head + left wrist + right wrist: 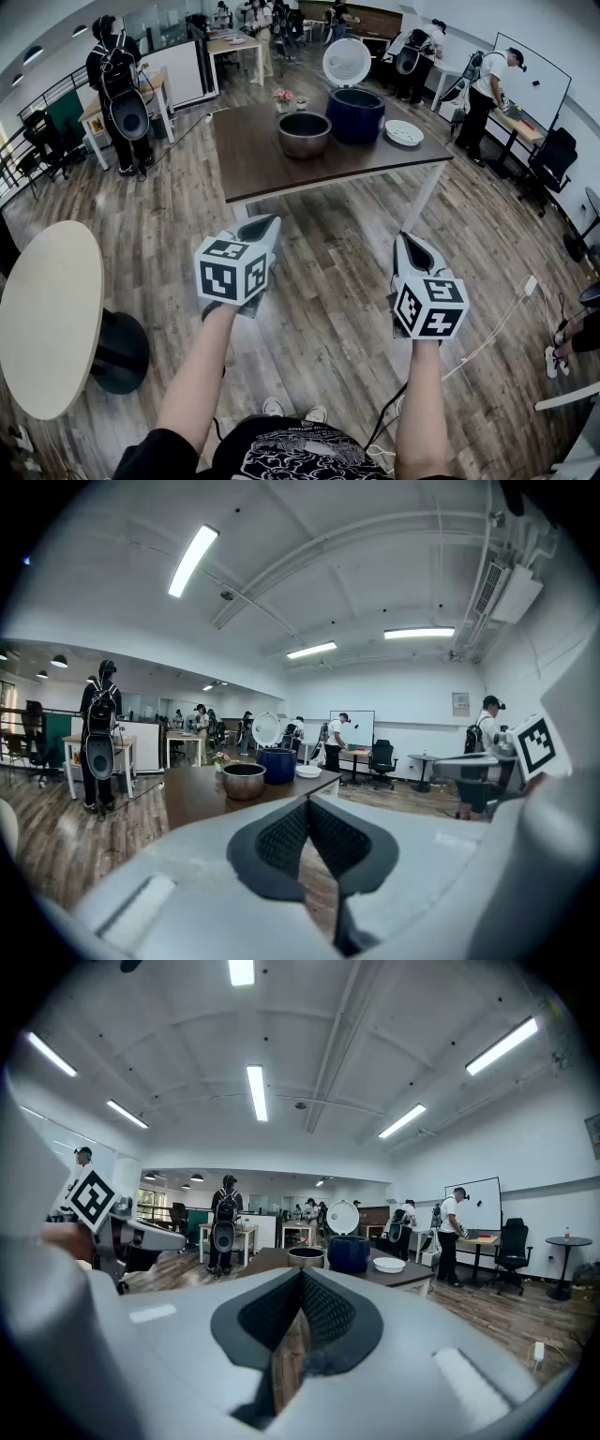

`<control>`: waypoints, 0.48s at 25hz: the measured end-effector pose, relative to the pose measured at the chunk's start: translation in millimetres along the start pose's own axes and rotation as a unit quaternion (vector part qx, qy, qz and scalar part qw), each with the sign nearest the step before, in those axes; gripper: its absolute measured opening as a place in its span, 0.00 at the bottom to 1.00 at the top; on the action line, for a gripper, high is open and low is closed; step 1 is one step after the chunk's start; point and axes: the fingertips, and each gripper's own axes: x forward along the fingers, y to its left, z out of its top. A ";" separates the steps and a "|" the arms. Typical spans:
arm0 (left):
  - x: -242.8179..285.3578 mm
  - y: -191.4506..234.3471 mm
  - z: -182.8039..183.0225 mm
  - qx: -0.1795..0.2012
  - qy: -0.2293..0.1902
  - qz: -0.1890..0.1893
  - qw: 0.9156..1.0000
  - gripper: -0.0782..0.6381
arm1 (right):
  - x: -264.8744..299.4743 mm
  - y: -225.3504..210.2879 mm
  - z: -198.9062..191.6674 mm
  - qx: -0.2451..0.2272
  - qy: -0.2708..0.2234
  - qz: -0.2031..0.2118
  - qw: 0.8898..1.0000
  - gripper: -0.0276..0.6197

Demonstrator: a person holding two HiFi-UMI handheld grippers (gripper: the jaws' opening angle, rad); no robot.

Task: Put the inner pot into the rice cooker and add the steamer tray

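A dark brown table (253,164) stands ahead of me. On it sit a metal inner pot (304,133), a dark blue rice cooker (355,114) with its white lid raised, and a white steamer tray (404,132) to the cooker's right. My left gripper (265,225) and right gripper (405,240) hover over the wooden floor, well short of the table, both shut and empty. The pot (244,780), cooker (277,764) and tray (307,772) show far off in the left gripper view. From the right gripper view the pot (306,1257), cooker (349,1252) and tray (388,1265) are small too.
A round beige table (47,314) stands at my left. Several people with backpack rigs work at desks behind the table, one (117,89) at the back left. A white cable (497,323) trails across the floor at right. A small flower pot (283,97) sits on the table's far edge.
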 end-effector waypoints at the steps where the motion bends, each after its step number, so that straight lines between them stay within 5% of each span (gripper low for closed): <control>1: -0.1 -1.5 0.0 0.000 -0.002 0.002 1.000 0.11 | -1.2 -1.8 -0.9 0.003 -0.001 0.000 1.000 0.04; 12: 3.0 -11.3 -4.3 -0.007 0.008 0.022 1.000 0.13 | -0.4 -17.8 -10.7 0.020 0.009 0.015 1.000 0.06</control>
